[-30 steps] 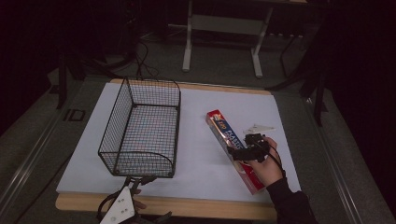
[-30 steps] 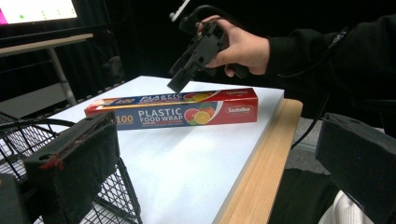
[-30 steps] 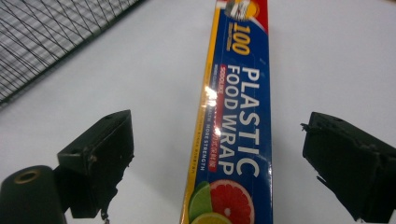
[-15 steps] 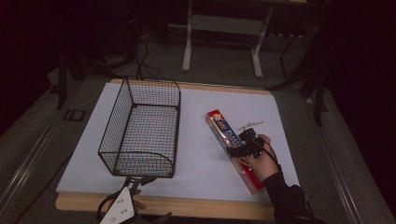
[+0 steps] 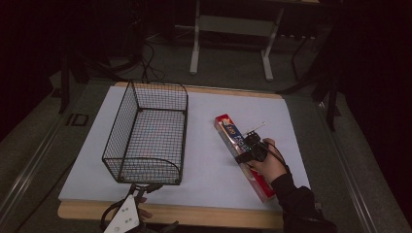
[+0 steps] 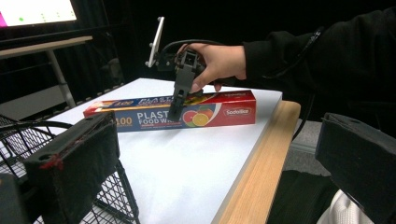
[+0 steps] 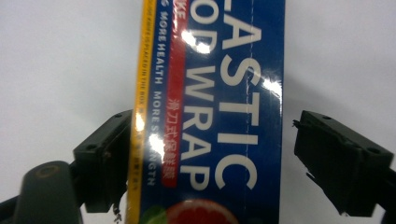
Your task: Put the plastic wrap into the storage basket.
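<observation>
Box: long blue and red cardboard plastic-wrap box lies flat on the bench's right half, well apart from the black wire basket.
Right gripper: I have it straddling the box mid-length; jaws have just been closing, left pad touching, right pad not yet clenched.
Left gripper: jaws released, waiting at the near edge by the basket.
Bench: white sheet on wood.
Room: dark, table legs behind.

Blue-red plastic wrap box; black wire basket.
</observation>
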`<state>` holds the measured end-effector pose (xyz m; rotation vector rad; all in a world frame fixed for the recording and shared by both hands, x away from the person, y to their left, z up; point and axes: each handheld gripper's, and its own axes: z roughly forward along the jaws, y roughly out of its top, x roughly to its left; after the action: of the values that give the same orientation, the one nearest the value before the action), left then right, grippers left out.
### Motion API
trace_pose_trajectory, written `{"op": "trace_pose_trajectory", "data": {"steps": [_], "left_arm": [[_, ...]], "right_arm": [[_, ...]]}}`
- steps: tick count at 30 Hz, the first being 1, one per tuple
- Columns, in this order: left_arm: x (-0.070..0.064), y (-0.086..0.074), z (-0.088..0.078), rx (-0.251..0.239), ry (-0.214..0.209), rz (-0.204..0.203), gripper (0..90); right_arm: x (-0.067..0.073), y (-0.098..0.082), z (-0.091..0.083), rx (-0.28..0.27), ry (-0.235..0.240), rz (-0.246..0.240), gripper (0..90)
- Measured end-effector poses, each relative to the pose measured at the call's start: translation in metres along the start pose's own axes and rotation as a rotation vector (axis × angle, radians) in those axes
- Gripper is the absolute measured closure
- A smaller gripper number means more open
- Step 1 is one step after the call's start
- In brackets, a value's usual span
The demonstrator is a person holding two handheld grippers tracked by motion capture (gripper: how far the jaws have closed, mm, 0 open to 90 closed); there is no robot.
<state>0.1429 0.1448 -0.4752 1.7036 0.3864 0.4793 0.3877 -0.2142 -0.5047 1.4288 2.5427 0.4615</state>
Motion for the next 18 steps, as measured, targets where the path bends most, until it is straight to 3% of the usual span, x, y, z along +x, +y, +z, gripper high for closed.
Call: {"op": "trace_pose_trajectory", "data": {"steps": [4,10,13,15,18], "left_arm": [[-0.001,0.0,0.0,-0.001,0.0,0.0,0.2],[-0.001,0.0,0.0,0.005,0.0,0.001,0.2],[-0.001,0.0,0.0,0.005,0.001,0.001,0.1],[-0.002,0.0,0.0,0.005,0.0,0.001,0.2],[-0.002,-0.001,0.001,0.01,-0.001,0.007,0.1]], "right_arm": [[-0.002,0.002,0.004,0.024,0.03,0.023,21.2],[0.002,0.009,0.006,0.096,0.017,0.004,26.5],[0.005,0.013,0.008,0.141,0.03,-0.008,34.6],[0.007,0.016,0.008,0.172,0.01,-0.031,36.1],[0.008,0.019,0.008,0.198,-0.003,-0.028,37.2]]}}
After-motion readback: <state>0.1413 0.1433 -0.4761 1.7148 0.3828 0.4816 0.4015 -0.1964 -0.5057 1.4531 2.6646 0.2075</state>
